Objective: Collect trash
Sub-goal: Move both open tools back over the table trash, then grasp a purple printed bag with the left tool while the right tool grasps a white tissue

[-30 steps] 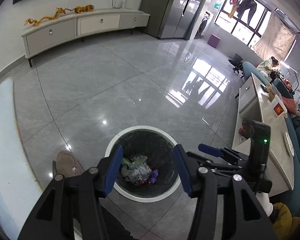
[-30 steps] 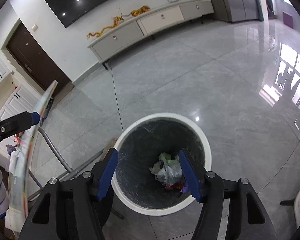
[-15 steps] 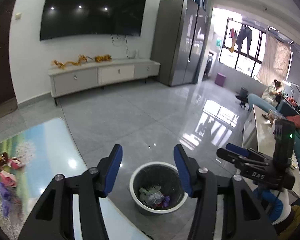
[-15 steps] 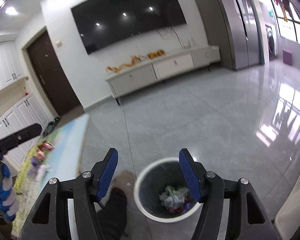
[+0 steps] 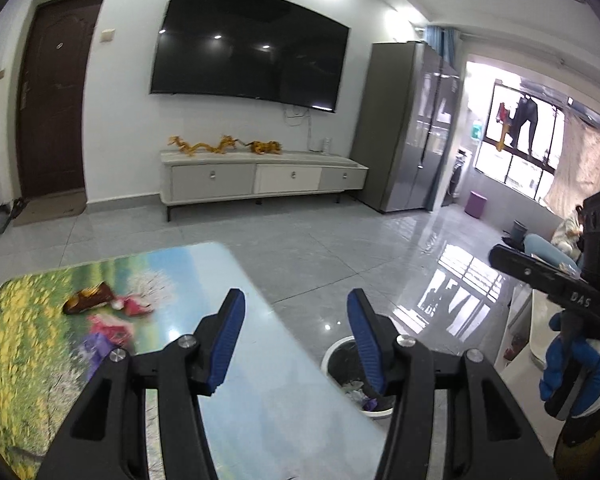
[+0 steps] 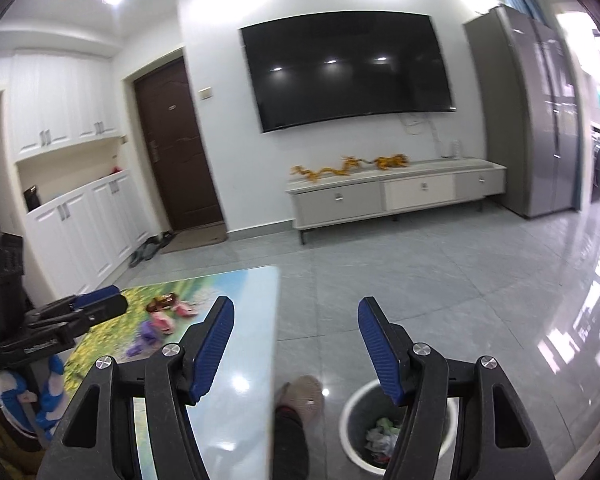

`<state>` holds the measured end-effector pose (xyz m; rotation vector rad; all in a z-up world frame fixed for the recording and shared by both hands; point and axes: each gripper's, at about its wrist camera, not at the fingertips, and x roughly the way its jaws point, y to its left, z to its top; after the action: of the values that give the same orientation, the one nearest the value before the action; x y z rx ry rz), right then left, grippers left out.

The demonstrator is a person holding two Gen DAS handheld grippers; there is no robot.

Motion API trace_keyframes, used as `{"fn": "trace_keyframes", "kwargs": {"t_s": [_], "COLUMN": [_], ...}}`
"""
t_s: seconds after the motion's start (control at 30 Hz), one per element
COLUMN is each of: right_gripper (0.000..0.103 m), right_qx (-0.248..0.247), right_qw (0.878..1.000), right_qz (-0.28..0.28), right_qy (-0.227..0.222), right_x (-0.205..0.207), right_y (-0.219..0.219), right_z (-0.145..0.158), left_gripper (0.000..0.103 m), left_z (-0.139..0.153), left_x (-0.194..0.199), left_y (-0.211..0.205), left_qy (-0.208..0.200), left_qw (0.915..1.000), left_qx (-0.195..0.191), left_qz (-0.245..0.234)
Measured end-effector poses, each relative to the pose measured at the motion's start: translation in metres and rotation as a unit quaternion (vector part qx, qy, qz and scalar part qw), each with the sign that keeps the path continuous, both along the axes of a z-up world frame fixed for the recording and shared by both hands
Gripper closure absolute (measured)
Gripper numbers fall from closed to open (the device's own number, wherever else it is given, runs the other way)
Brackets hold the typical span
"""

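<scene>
At lower right of both views, the round white-rimmed trash bin [image 6: 396, 428] (crumpled wrappers inside) stands on the floor beside the glossy picture-printed desk [image 5: 256, 396]; left tongs [image 5: 296, 336] and right tongs [image 6: 296, 344] are released, empty.

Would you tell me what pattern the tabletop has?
The tabletop has a printed landscape of yellow flowers and blue sky, clearest in the left wrist view.

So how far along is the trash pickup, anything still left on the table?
Done: crumpled wrappers already lie in the white-rimmed round bin on the floor. In hand: nothing; the left tongs and right tongs are both open and empty. Left: several wrappers, brown, pink and purple, on the glossy landscape-print table.
</scene>
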<state>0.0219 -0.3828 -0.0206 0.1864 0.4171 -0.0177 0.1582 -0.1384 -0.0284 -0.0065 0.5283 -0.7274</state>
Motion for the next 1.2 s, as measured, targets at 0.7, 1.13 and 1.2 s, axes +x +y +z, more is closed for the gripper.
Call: {"fn": "trace_keyframes", "kwargs": {"t_s": [0.7, 1.13, 1.2], "right_gripper": [0.041, 0.058, 0.063], "right_qx": [0.000, -0.022, -0.028], "right_qw": [0.951, 0.919, 0.919], "right_qz": [0.221, 0.275, 0.277], "right_qy": [0.214, 0.281, 0.280], "right_x": [0.184, 0.231, 0.233], "right_y": [0.154, 0.197, 0.200], "right_z": [-0.129, -0.186, -0.188], "left_gripper": [0.047, 0.056, 0.059], "left_z": [-0.145, -0.175, -0.177], "left_x": [0.160, 0.188, 0.187], "left_y": [0.129, 0.133, 0.135], "left_qy": [0.129, 0.166, 0.165], "left_qw": [0.9771, 0.9750, 0.9754], "left_qx": [0.089, 0.085, 0.082], "left_qz": [0.144, 0.121, 0.121]}}
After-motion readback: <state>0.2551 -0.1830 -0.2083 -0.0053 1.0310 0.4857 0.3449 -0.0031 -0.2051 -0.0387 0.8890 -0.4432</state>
